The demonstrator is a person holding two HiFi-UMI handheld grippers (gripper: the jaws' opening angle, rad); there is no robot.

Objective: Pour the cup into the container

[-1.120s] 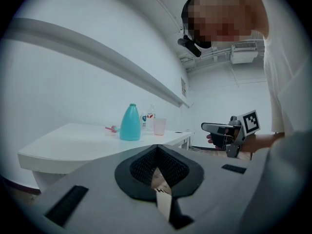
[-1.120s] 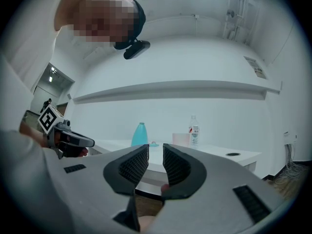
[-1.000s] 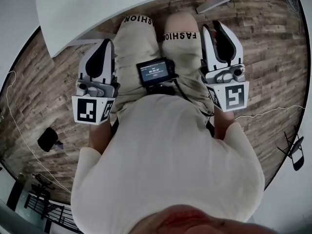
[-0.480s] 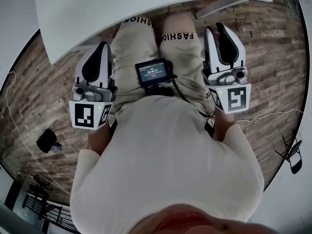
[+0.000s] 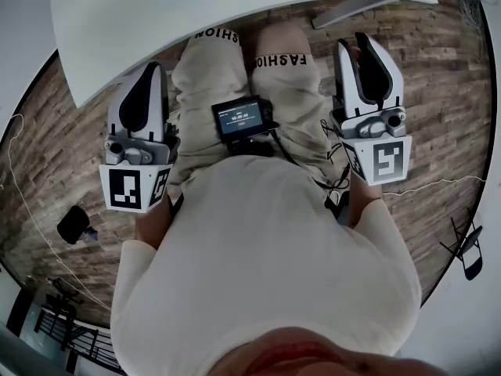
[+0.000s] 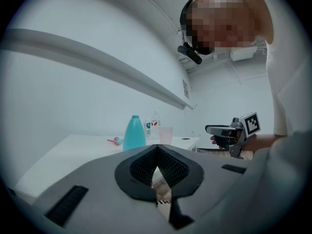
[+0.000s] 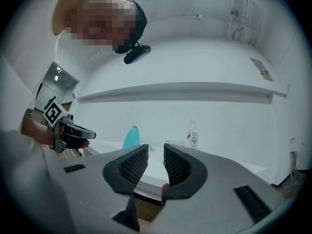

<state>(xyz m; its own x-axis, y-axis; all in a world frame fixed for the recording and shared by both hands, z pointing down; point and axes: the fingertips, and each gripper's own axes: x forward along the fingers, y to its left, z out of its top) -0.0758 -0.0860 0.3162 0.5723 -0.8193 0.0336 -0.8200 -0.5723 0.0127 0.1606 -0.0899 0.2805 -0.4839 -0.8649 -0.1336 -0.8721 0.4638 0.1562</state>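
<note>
Left gripper (image 6: 157,151): fingers (image 6: 139,167) closed, empty. Right gripper (image 7: 155,151): fingers narrowly apart, nothing between. Cup (image 6: 165,134): on bench (image 5: 235,6), near teal bottle (image 6: 134,133), well apart from the 2 grippers. Likely risk: unwidened fingers nudge light cup, tip it, spill. Pose: 2 grippers flank thighs, roughly level, aimed at bench.

Head view: light even and diffuse, no hard shadows. White table (image 5: 235,14) top is near blown out, no surface detail. Floor planks (image 5: 438,92) beside the table read darker and bow toward the frame edges; corners vignetted black.

Both gripper views: cool blue cast, circular vignette. Left gripper (image 6: 157,155) body, close to the lens, is soft. Cup (image 6: 165,134) on the table has low contrast against the pale wall.
</note>
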